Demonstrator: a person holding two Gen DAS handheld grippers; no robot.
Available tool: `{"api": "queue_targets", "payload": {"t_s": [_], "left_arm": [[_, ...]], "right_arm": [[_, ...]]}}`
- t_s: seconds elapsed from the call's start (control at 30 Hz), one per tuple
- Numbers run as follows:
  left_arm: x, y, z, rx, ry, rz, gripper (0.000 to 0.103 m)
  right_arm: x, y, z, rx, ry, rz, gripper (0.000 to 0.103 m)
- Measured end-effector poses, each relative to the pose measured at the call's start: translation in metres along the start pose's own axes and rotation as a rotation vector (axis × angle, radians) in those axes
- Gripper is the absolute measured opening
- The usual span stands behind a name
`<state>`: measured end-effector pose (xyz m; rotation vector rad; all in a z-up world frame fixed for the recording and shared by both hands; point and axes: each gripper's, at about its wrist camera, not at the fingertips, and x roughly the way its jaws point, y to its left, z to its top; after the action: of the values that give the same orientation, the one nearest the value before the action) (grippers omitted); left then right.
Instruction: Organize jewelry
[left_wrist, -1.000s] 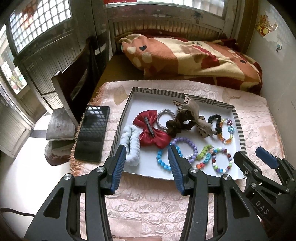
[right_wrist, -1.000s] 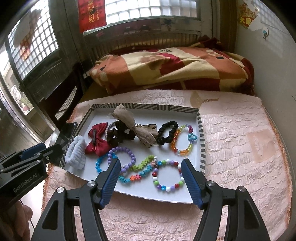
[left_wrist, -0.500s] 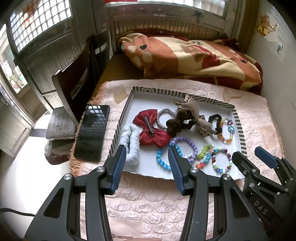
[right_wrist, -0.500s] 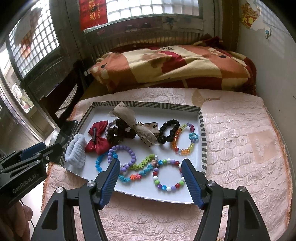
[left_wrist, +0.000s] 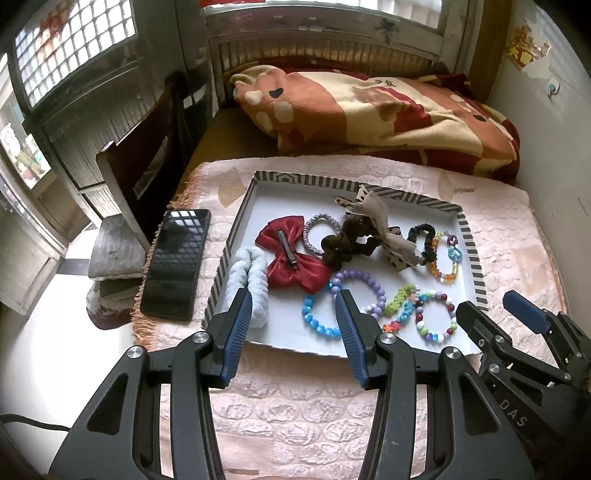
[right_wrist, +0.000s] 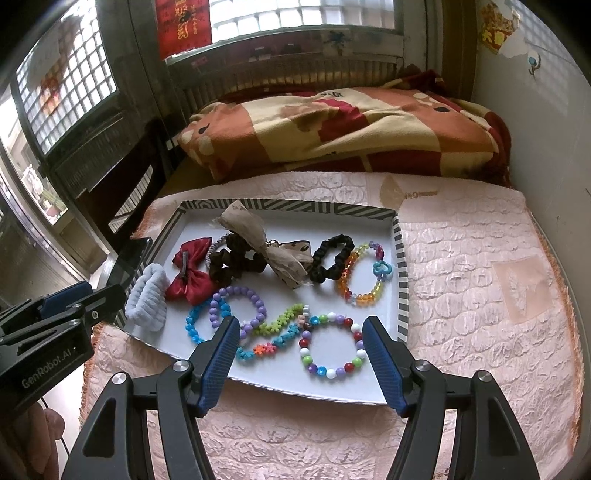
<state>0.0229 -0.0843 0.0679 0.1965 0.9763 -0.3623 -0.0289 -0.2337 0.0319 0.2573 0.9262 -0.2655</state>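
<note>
Hovering above the near edge of a shallow white tray with a black-and-white striped rim (left_wrist: 469, 236), the left gripper (left_wrist: 291, 321) has its blue-padded fingers spread wide with nothing between them, and the right gripper (right_wrist: 299, 350) is likewise spread and empty over the same edge. That tray rests on a pink quilted mat (right_wrist: 480, 295) that leaves a broad bare band on the right side and a strip along the near side under both tools; on the left the mat ends in a fringe, where a black smartphone (left_wrist: 175, 264) lies just beside the tray rim. Behind the mat sits a folded red, orange and cream blanket (right_wrist: 351, 129), apart from the tray's far rim. All the jewelry lies inside the tray: a pale blue fluffy scrunchie (left_wrist: 247, 280) against the left rim, a red satin bow clip (left_wrist: 291, 258) beside it, a grey elastic ring (left_wrist: 321, 232), a dark brown scrunchie (right_wrist: 236, 262) touching a beige fabric bow (right_wrist: 273, 251), a black scrunchie (right_wrist: 330, 258), and an orange and yellow bead bracelet (right_wrist: 364, 273) near the right rim. Nearer the grippers, a blue bead bracelet (left_wrist: 317, 321) overlaps a purple bead bracelet (right_wrist: 236, 306), a green and turquoise flower-shaped strand (right_wrist: 277, 332) runs between, and a multicoloured round-bead bracelet (right_wrist: 332, 347) lies between the right gripper's fingers in its view.
</note>
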Motion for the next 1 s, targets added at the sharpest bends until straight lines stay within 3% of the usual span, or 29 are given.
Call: {"api": "queue_targets", "payload": {"t_s": [1.0], "left_arm": [[0.0019,-0.0054,-0.0004,0.009,0.002,0.003,0.046]], "right_arm": [[0.0054,-0.0057,-0.0001,0.000,0.012,-0.002,0.067]]}}
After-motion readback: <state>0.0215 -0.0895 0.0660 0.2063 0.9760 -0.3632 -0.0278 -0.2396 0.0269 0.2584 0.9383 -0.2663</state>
